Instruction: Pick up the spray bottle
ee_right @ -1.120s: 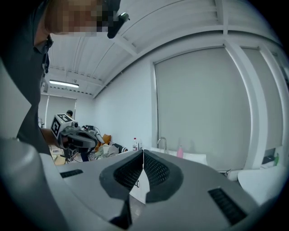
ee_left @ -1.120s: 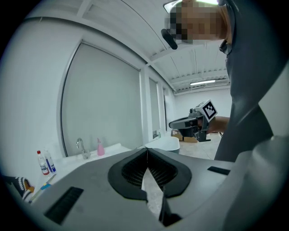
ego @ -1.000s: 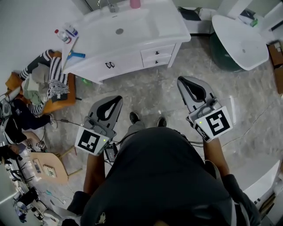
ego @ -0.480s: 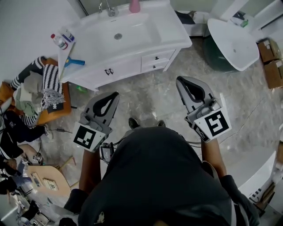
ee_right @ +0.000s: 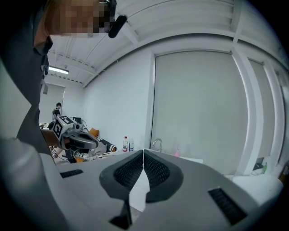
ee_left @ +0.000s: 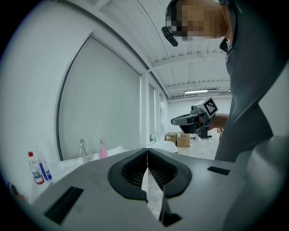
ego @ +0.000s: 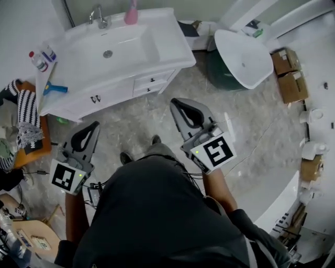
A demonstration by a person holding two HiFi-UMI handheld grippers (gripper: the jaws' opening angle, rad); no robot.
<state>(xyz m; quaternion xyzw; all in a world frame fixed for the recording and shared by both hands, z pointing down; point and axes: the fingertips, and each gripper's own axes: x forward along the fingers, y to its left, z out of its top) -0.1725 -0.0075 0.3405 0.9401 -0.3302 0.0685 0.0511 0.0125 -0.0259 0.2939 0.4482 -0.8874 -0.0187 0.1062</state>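
Tongs in both hands are closed and empty. The left tongs show their dark ribbed pads meeting at the tip in the left gripper view. The right tongs look the same in the right gripper view. With nothing yet to grip, this is probably just a carrying posture, and either pair would have to open before a grasp.

The task's thing, a pink plastic spray bottle, stands upright at the back edge of the white vanity bench, just right of the chrome tap. It likely sits there to be handy to the white sink basin in front of the tap. That placement leaves an open path to it over the basin.

Both tongs are over the grey floor, well short of the tap. They are held out in front of the person's dark top and point roughly towards the bench. The left gripper view has the bottle and tap just left of its closed tip. In the right gripper view the bottle shows only faintly, right of the tap.

A clear bottle with a red cap and a blue-handled brush lie far left of the tap, well apart from the spray bottle. They should not hamper a reach.
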